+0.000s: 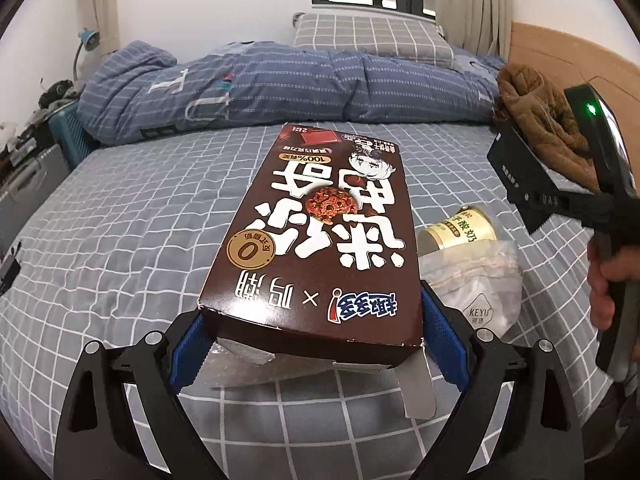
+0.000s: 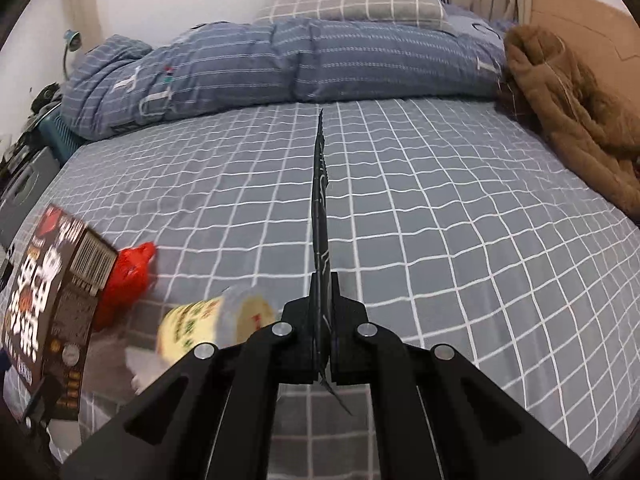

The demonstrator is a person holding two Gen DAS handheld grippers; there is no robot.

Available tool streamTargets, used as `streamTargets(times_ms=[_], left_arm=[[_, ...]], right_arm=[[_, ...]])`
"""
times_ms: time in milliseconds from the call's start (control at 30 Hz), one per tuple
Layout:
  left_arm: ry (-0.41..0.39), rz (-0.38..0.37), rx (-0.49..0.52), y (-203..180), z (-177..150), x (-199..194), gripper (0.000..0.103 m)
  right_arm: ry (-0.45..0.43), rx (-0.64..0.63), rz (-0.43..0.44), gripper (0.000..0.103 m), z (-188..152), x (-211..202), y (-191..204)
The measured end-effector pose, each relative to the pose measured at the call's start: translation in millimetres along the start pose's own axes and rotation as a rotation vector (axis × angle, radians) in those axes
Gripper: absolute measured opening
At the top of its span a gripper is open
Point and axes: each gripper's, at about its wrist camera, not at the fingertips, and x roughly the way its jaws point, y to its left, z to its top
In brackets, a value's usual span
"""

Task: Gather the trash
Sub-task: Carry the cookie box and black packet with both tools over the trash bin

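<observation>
A brown chocolate snack box (image 1: 320,220) is clamped at its near end between the blue pads (image 1: 188,344) of my left gripper (image 1: 312,320), raised over the checked bed sheet (image 1: 120,240). Crinkled clear film hangs under the box. To its right lie a yellow yogurt cup (image 1: 464,228) and a clear plastic bag (image 1: 476,280). My right gripper (image 2: 325,280) is shut on a thin black wrapper (image 2: 320,200), seen edge-on. In the left wrist view the right gripper (image 1: 536,208) holds that wrapper (image 1: 516,160) at the right edge, a hand (image 1: 604,292) on its handle. A red bag (image 2: 128,280) lies beside the box (image 2: 44,312) and the cup (image 2: 192,324).
A folded blue duvet (image 1: 280,84) and a checked pillow (image 1: 372,36) lie across the far end of the bed. A brown coat (image 2: 572,112) is heaped at the right by the wooden headboard (image 1: 560,52). Cluttered furniture (image 1: 36,152) stands left of the bed.
</observation>
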Motion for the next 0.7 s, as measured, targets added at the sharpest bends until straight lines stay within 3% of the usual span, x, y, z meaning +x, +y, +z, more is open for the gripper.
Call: streamTargets(times_ms=[700], left_arm=[[-0.021, 0.004, -0.070, 11.2, -22.6, -50.0, 0.090]], right_arm=[[-0.071, -0.085, 0.028, 0.003, -65.5, -88.1, 52.8]])
